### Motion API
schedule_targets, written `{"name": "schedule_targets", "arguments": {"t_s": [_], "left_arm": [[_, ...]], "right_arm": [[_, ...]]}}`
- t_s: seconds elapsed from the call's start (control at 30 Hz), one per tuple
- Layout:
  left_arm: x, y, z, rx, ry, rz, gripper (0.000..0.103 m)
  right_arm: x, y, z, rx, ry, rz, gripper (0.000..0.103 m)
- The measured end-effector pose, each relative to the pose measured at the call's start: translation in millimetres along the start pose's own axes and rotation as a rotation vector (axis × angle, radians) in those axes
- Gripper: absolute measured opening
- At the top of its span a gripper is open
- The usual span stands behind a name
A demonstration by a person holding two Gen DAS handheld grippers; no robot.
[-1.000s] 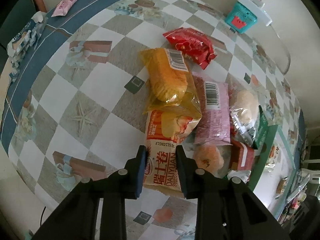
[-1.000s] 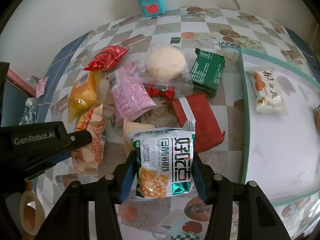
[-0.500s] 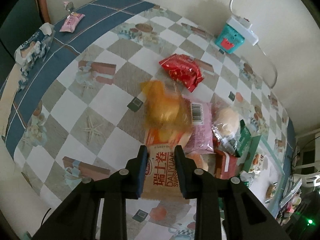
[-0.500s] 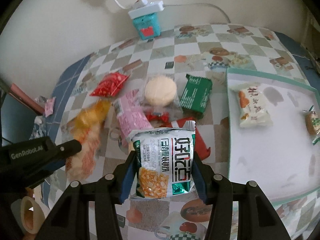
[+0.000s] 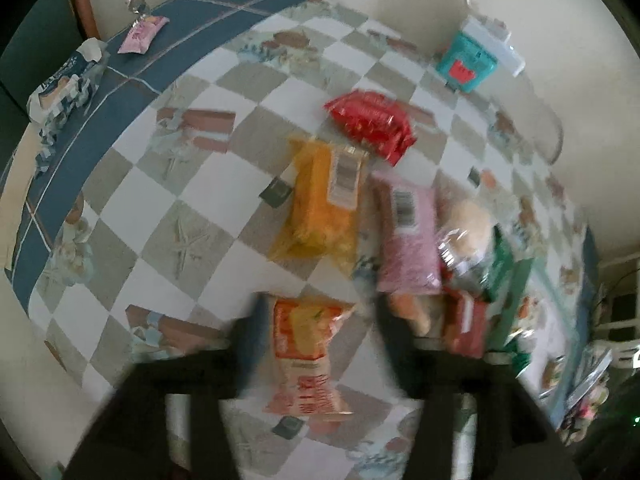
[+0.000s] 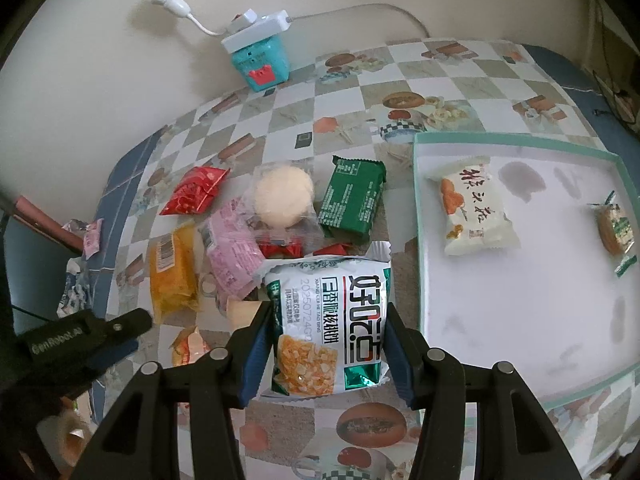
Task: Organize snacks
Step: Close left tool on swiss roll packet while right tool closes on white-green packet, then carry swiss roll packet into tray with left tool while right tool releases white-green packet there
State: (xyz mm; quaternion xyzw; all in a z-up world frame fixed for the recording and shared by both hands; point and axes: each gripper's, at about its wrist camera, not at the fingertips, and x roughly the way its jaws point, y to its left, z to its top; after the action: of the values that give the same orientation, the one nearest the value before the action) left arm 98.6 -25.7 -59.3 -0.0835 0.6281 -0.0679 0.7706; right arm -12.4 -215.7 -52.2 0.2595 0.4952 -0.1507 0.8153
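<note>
My right gripper (image 6: 326,334) is shut on a white-and-green snack bag (image 6: 330,322) and holds it above the table, left of the white tray (image 6: 418,240). My left gripper (image 5: 316,332) is blurred; its fingers stand wide apart around an orange Swiss-roll packet (image 5: 306,354) that lies on the table, also seen in the right wrist view (image 6: 188,346). The snack pile holds a yellow bag (image 5: 324,204), a pink bag (image 5: 408,236), a red bag (image 5: 370,124), a round bun (image 6: 284,196) and a green packet (image 6: 352,200).
The tray holds a white snack pack (image 6: 472,212) and a small cookie pack (image 6: 614,230). A teal box with a power strip (image 6: 260,56) stands by the wall. A pink candy (image 5: 142,34) and a crumpled wrapper (image 5: 64,88) lie at the table's far left edge.
My left gripper has opened and let go of the orange packet, which now lies on the table; the yellow bag has dropped back. My right gripper has lifted further with its bag.
</note>
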Motion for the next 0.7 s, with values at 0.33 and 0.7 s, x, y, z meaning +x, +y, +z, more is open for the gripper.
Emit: {"name": "schedule_targets", "arguments": {"t_s": [0.33,0.7], "left_arm": [[30,-6,-20,0.072,0.086,0.114,0.067],[54,6,-40,0.074,0.154,0.167,0.063]], "right_arm": [[12,-5,-17,-0.01,0.082,-0.037,0.055],[5,-12,-34,0.009,0.106,-0.049,0.055]]}}
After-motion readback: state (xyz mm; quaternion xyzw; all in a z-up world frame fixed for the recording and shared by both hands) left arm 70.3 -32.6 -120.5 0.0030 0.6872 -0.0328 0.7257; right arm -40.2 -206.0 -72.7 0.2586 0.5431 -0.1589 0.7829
